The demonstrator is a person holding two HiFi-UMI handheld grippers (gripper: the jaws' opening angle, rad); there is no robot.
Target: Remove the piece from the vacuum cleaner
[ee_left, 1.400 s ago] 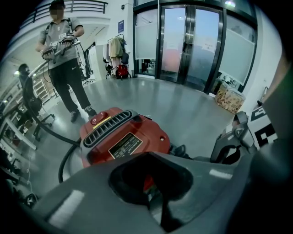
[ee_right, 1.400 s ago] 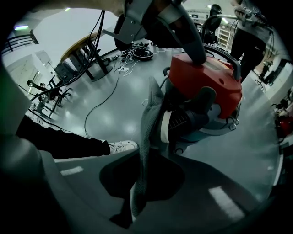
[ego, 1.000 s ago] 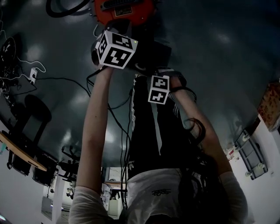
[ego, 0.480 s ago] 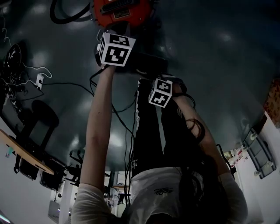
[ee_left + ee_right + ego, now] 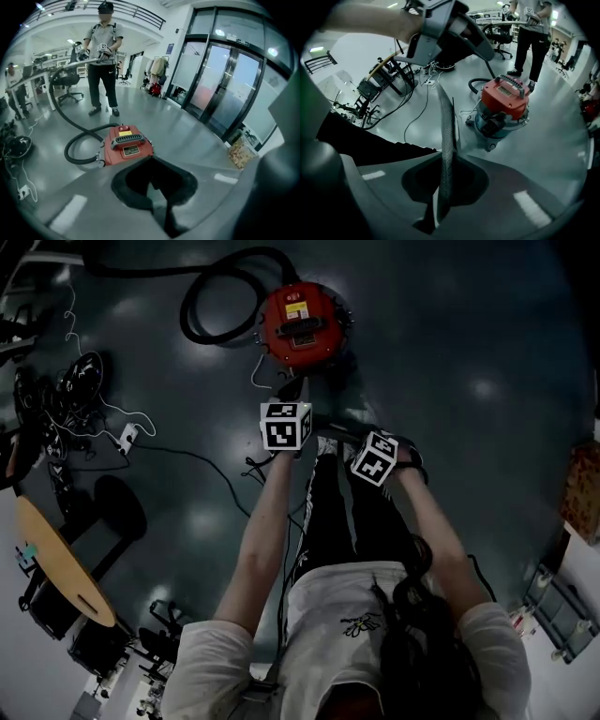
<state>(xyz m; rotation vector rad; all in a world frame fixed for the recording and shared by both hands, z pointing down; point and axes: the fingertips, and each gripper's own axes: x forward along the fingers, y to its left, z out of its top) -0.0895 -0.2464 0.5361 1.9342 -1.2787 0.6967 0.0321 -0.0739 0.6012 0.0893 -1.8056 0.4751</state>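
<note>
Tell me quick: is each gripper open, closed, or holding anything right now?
Left gripper: closed, nothing seen between the jaws.
Right gripper: closed, nothing between the jaws.

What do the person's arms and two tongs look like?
The left tongs and the right tongs have broad grey jaws. Each carries a white cube with black square markers. A black cable hangs below the left one. The arms are bare under short white sleeves.
</note>
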